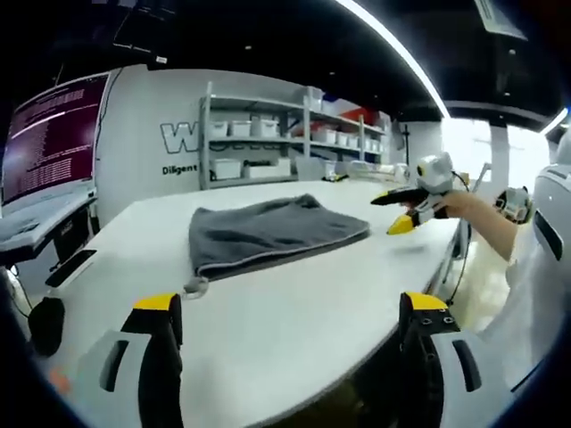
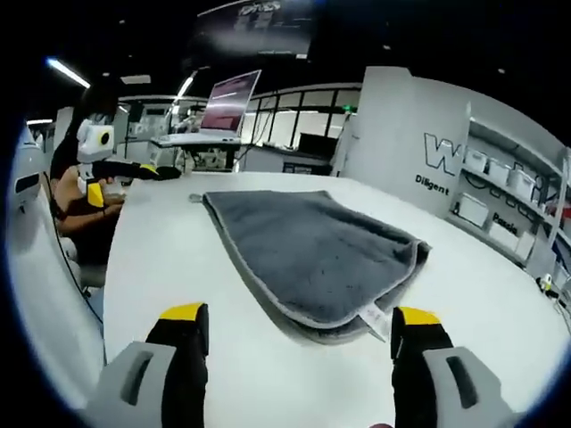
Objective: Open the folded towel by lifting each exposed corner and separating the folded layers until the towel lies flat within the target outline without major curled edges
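- Towel (image 1: 272,234): grey and folded in layers, it lies on the white table (image 1: 294,308); in the left gripper view it sits at about 11 o'clock from the centre, well beyond the jaws.
- In the right gripper view the towel (image 2: 312,254) fills the middle, its layered corner with a small white tag (image 2: 375,319) pointing toward 5 o'clock, just beside the right jaw tip.
- Left gripper (image 1: 292,305): jaws spread wide with yellow tips, holding nothing, above bare tabletop short of the towel.
- Right gripper (image 2: 301,316): jaws wide apart and empty, straddling the towel's near corner without a grip on it.
- In the left gripper view the right gripper (image 1: 401,212) appears at 2 o'clock, held by a hand (image 1: 455,205), jaws parted, off the towel's far edge.
- Shelves (image 1: 268,134) with white bins stand against the wall at 12 o'clock.
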